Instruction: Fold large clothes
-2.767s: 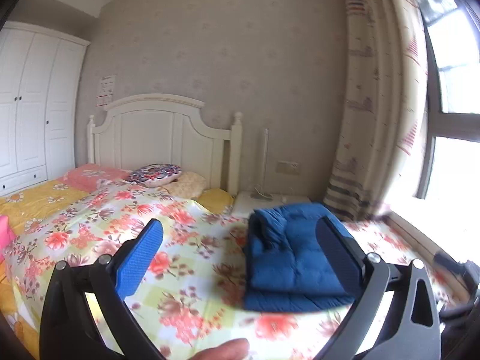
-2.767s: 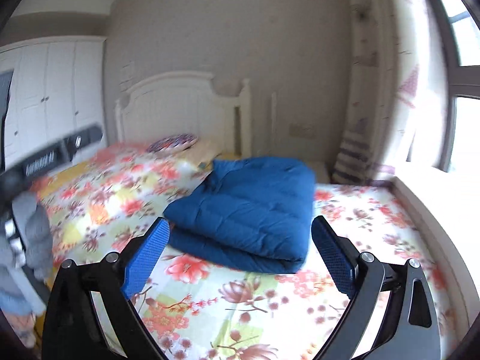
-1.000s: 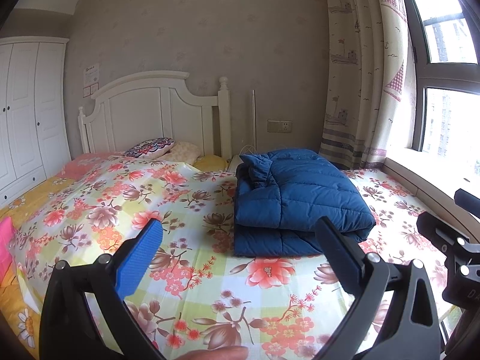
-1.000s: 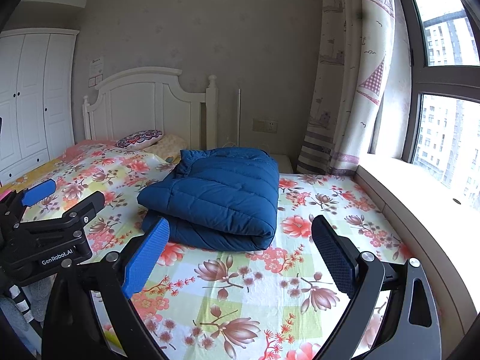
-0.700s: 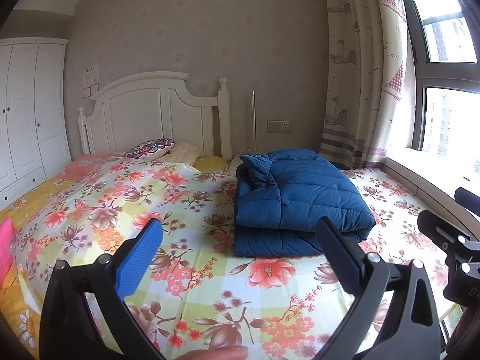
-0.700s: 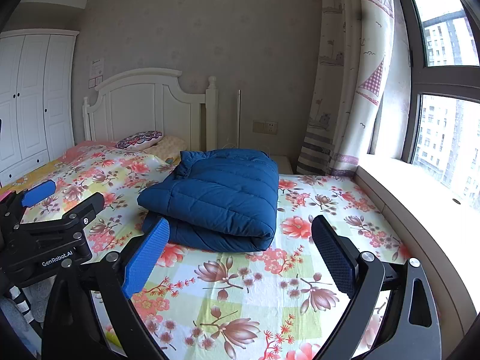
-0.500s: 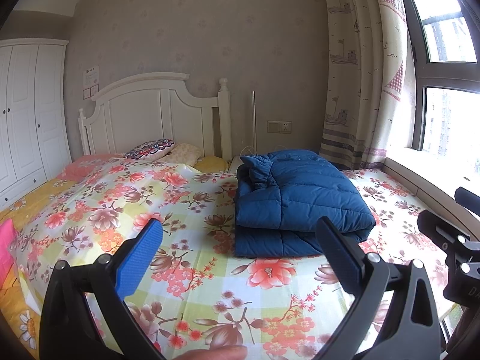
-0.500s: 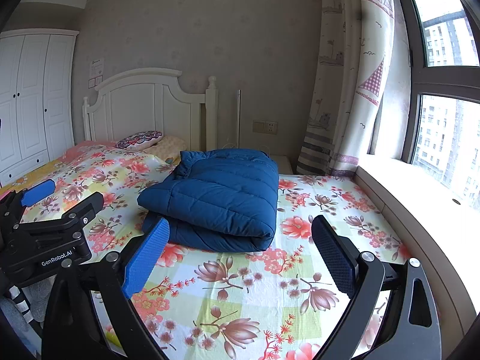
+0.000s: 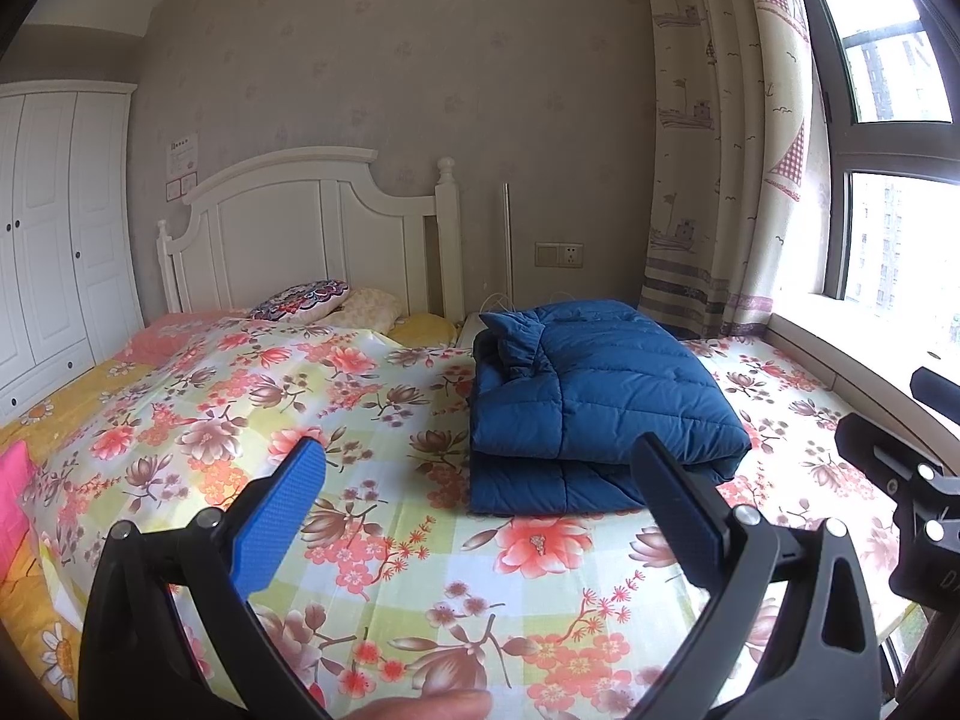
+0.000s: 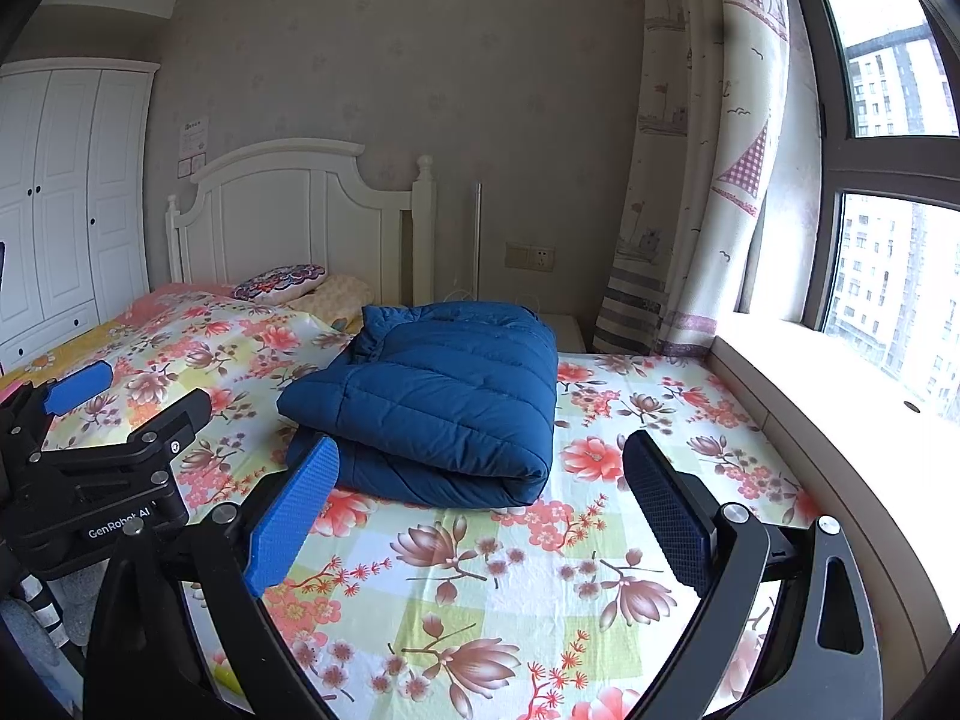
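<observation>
A blue quilted down jacket (image 9: 594,396) lies folded into a thick rectangular bundle on the floral bedsheet (image 9: 336,420), toward the window side of the bed; the same jacket (image 10: 444,402) fills the middle of the right wrist view. My left gripper (image 9: 480,507) hovers open above the foot of the bed, short of the jacket, holding nothing. My right gripper (image 10: 477,501) is open too, just in front of the bundle's near edge and apart from it. The left gripper's body (image 10: 90,480) shows at the left of the right wrist view.
A white headboard (image 9: 300,234) and pillows (image 9: 300,303) stand at the far end of the bed. A white wardrobe (image 9: 54,228) is on the left. Along the right run a curtain (image 9: 720,180), a window (image 10: 894,276) and its sill (image 10: 828,408). A fingertip (image 9: 420,705) shows at the bottom.
Since 2.8 s ago both grippers have pulled back from the folded jacket and steadied. Over the last second nothing has visibly moved.
</observation>
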A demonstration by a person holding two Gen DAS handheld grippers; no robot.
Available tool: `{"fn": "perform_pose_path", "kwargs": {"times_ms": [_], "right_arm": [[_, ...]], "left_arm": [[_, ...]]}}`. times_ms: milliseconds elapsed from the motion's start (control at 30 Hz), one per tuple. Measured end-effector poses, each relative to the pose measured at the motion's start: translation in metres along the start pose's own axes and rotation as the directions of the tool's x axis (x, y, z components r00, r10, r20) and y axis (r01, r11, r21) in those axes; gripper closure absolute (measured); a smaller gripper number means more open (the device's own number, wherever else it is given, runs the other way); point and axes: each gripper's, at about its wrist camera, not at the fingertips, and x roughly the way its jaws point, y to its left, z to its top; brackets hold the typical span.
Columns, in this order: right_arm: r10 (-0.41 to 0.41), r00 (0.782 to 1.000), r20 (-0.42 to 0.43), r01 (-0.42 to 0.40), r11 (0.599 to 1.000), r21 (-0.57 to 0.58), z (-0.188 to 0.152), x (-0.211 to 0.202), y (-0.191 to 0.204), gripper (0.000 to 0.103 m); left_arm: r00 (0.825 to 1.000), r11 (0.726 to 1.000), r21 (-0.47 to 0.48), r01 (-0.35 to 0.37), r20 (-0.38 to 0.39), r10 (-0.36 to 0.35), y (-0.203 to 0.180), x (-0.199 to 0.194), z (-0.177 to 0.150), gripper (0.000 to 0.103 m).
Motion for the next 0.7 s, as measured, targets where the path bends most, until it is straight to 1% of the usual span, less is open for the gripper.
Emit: {"fn": "perform_pose_path", "kwargs": {"times_ms": [200, 700], "right_arm": [[0.001, 1.0, 0.001, -0.001, 1.0, 0.0, 0.001, -0.001, -0.002, 0.011], [0.001, 1.0, 0.003, -0.001, 1.0, -0.002, 0.001, -0.002, -0.003, 0.011]], "left_arm": [[1.0, 1.0, -0.001, -0.001, 0.002, 0.001, -0.001, 0.0, 0.0, 0.002], [1.0, 1.0, 0.008, 0.003, 0.027, -0.003, 0.011, -0.007, 0.002, 0.002]]}}
